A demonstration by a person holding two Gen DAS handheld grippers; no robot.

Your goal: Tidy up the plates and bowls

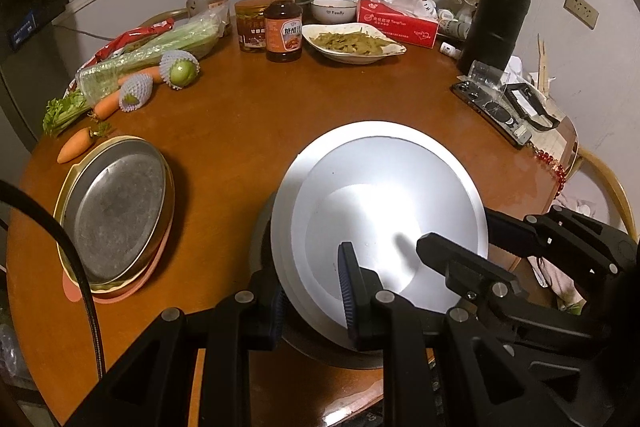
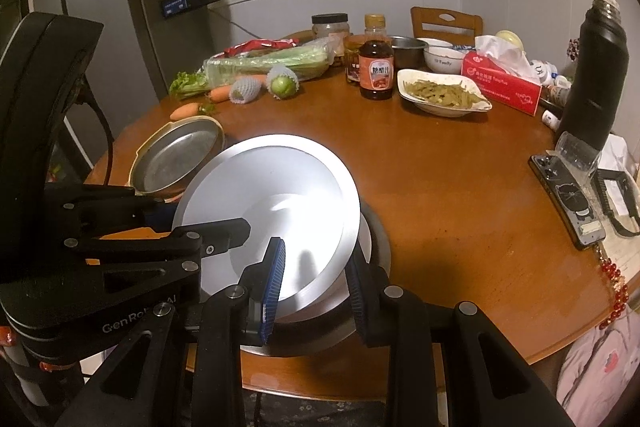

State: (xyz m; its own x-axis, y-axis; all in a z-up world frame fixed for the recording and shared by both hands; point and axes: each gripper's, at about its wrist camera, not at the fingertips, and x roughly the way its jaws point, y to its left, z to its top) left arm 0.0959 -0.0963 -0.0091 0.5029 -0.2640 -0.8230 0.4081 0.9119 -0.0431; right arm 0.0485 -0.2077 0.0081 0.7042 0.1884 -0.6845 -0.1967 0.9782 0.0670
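Note:
A stack of white plates [image 1: 380, 195] [image 2: 272, 195] hangs tilted just above a dark grey dish [image 1: 320, 351] [image 2: 380, 239] on the round wooden table [image 1: 248, 123]. My left gripper [image 1: 312, 275] is shut on the stack's near rim, one blue pad over it and one under. My right gripper [image 2: 316, 259] is shut on the stack's rim from the other side. Each gripper also shows in the other's view: the right gripper [image 1: 456, 233] at the stack's right edge, the left gripper [image 2: 200, 215] at its left edge.
A metal tray [image 1: 116, 211] [image 2: 176, 159] lies in a yellow and a pink tray at the left. Carrots, celery and netted fruit lie behind it. At the back stand a sauce bottle [image 1: 283, 27], a dish of greens [image 1: 352, 43], bowls and a tissue box [image 1: 396, 21]. A black flask [image 1: 496, 15] and a phone [image 1: 492, 115] sit right.

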